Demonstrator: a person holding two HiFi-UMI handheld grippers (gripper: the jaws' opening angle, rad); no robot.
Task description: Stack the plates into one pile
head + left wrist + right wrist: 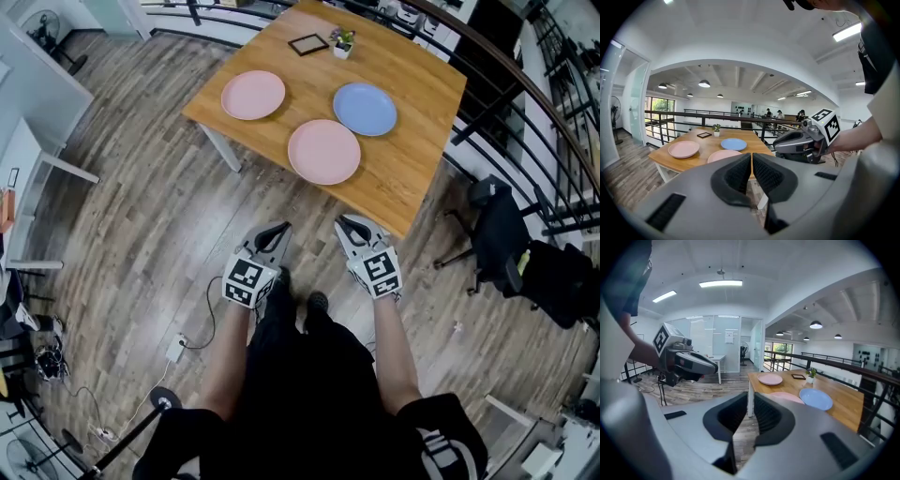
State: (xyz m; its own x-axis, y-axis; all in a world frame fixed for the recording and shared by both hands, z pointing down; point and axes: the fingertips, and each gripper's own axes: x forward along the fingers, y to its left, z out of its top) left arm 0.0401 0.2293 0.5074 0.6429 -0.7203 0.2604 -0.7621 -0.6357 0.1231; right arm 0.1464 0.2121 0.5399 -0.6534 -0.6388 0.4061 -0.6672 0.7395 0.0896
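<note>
- Three plates lie apart on the wooden desk [412, 178], none stacked: a pink plate [253, 95] at the far left, a second pink plate [323, 151] near the desk's near edge, and a blue plate [365, 109] to the right, just beyond the second pink one.
- The near pink plate and the blue plate sit close together; the far-left pink plate is a little further off.
- At the desk's far edge stand a small dark picture frame [308, 44] and, just right of it, a small potted plant [342, 41].
- The left gripper [278, 228] hangs over the wood floor [141, 234], short of the desk's near corner, touching nothing; its fingers [740, 173] are pressed together with nothing between them.
- The right gripper [347, 223] is beside it, also short of the desk, pointing toward the plates; its fingers [766, 416] stand a narrow slit apart and hold nothing.
- A black railing [525, 84] runs along the desk's far and right sides, and a black office chair [497, 234] stands on the floor to the right.
</note>
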